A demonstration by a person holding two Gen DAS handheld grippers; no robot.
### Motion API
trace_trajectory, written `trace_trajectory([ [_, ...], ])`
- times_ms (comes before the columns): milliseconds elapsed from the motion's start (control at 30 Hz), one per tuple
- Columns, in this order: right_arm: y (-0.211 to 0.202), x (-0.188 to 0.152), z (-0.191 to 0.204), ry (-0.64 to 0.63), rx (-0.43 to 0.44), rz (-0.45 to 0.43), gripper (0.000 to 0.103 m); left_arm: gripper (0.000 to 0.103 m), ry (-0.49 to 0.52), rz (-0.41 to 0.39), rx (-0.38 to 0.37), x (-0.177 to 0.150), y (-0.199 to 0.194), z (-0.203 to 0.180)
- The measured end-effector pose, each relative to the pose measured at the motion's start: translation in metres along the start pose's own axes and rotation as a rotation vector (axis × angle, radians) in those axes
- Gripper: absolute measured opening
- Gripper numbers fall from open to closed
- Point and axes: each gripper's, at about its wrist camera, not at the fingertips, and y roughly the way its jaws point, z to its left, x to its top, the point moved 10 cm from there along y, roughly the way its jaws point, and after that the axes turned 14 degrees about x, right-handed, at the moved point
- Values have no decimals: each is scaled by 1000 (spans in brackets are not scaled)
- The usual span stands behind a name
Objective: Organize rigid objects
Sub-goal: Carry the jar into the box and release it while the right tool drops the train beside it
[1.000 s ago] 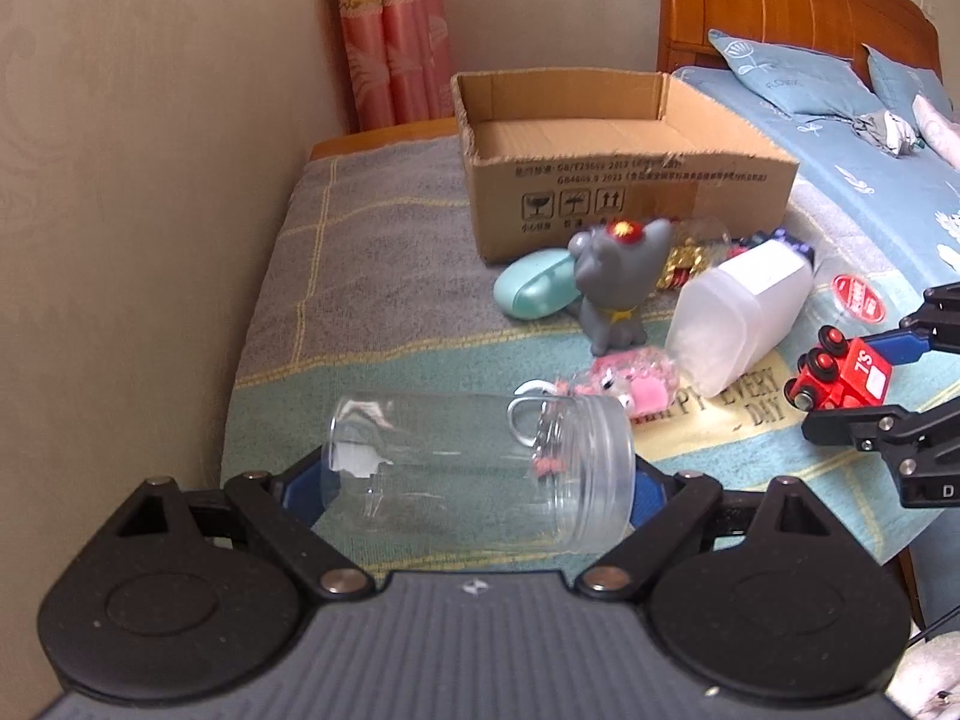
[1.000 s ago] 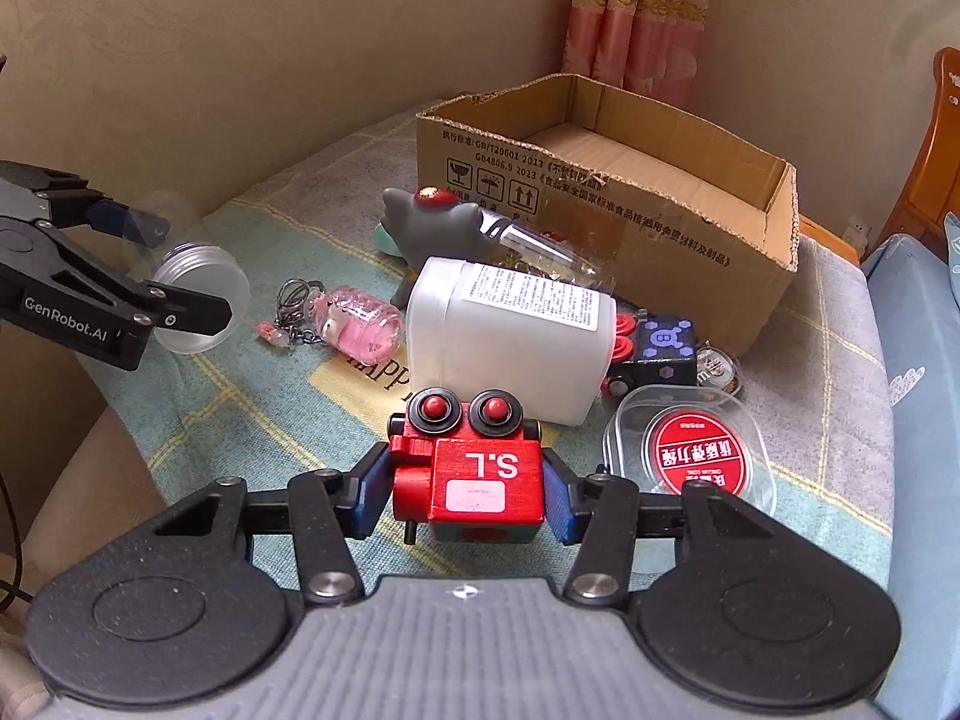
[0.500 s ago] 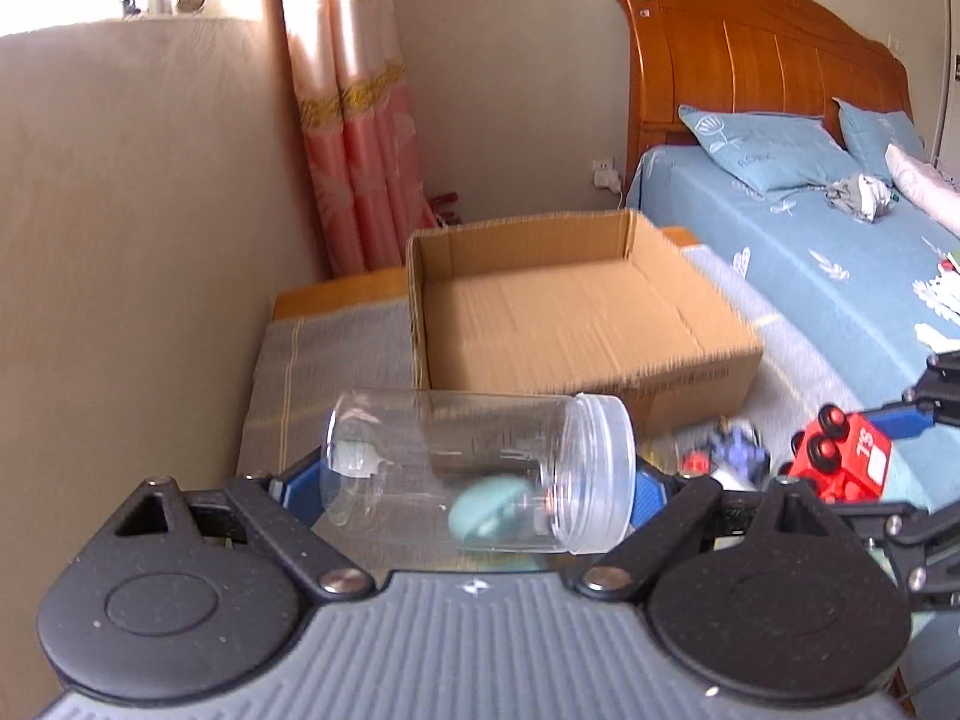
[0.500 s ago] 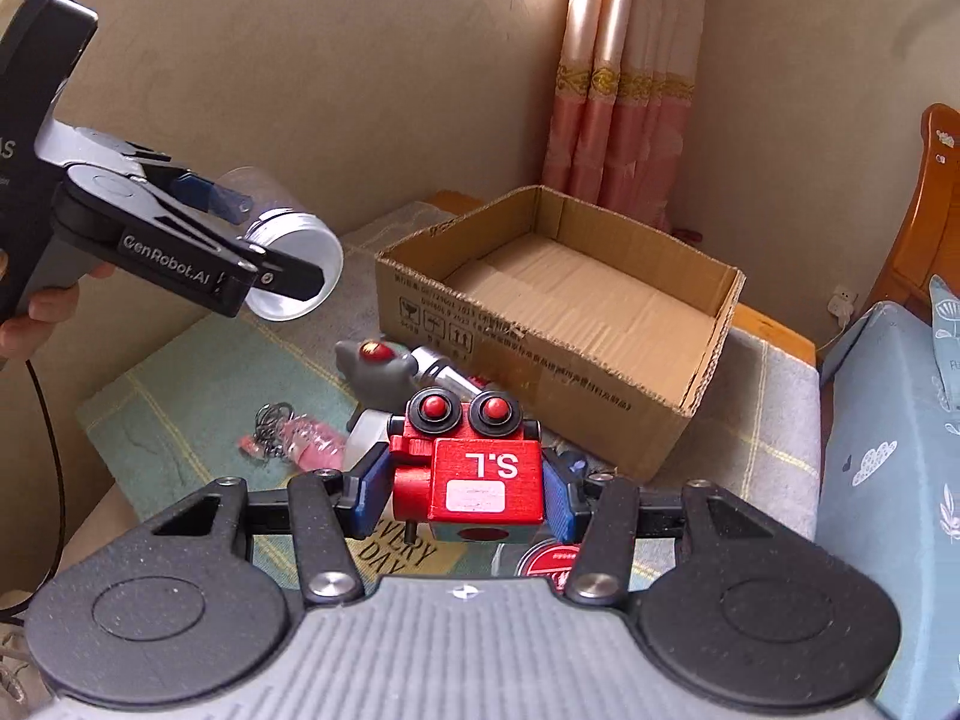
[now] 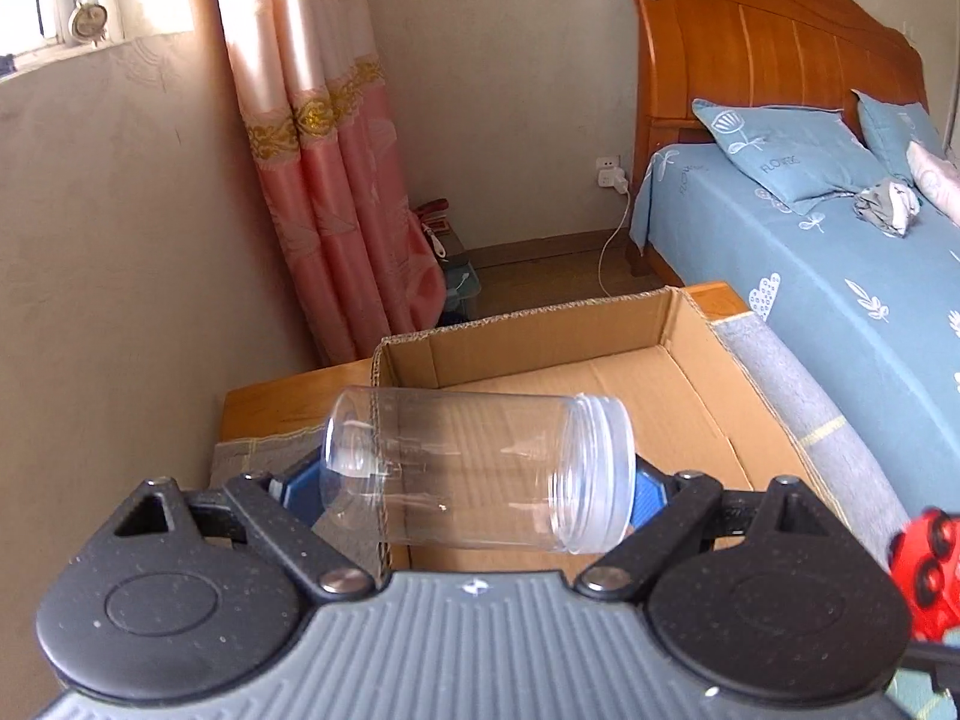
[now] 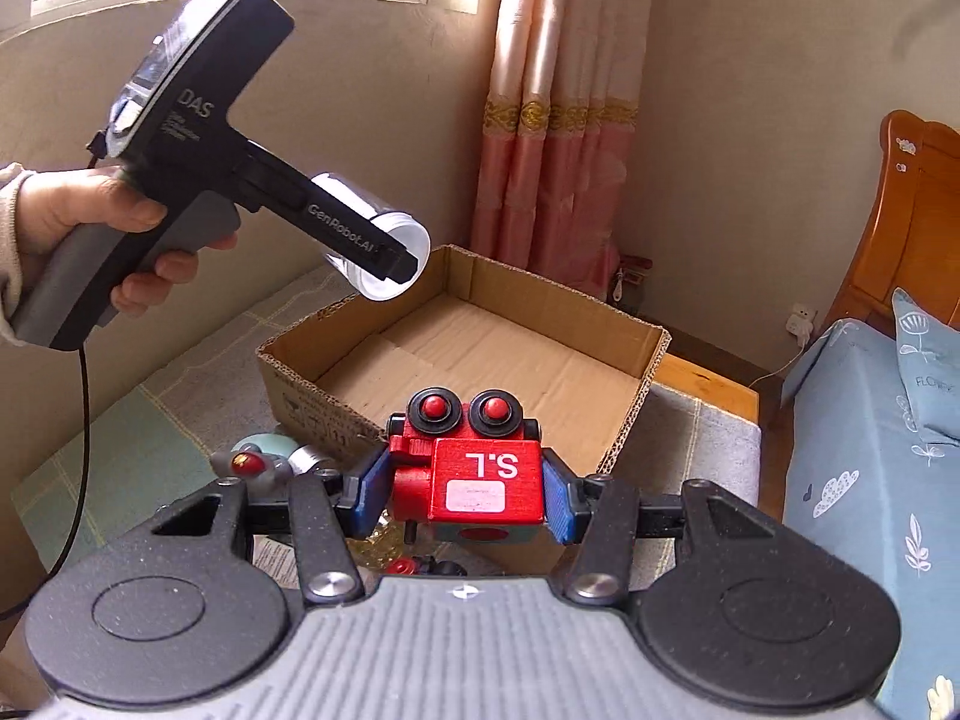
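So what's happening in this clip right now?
A person is tidying loose items into an empty cardboard box with a handheld gripper in each hand. The left gripper holds a clear plastic jar sideways, end to end between its fingers, above the box's near left corner. The right gripper is clamped on a red toy train, raised in front of the box. Neither has been let go. More items lie on the cloth before the box.
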Motion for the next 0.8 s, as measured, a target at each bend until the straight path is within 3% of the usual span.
trace_trajectory([
  [167, 4, 3, -14, 13, -21, 8, 56, 95, -51, 42, 18, 11, 34, 0],
  [300, 4, 4, -19, 19, -28, 10, 56, 95, -67, 45, 29, 5, 37, 3],
  [800, 27, 25, -44, 67, -17, 37, 56, 101, -62, -49, 6, -43, -40, 23],
])
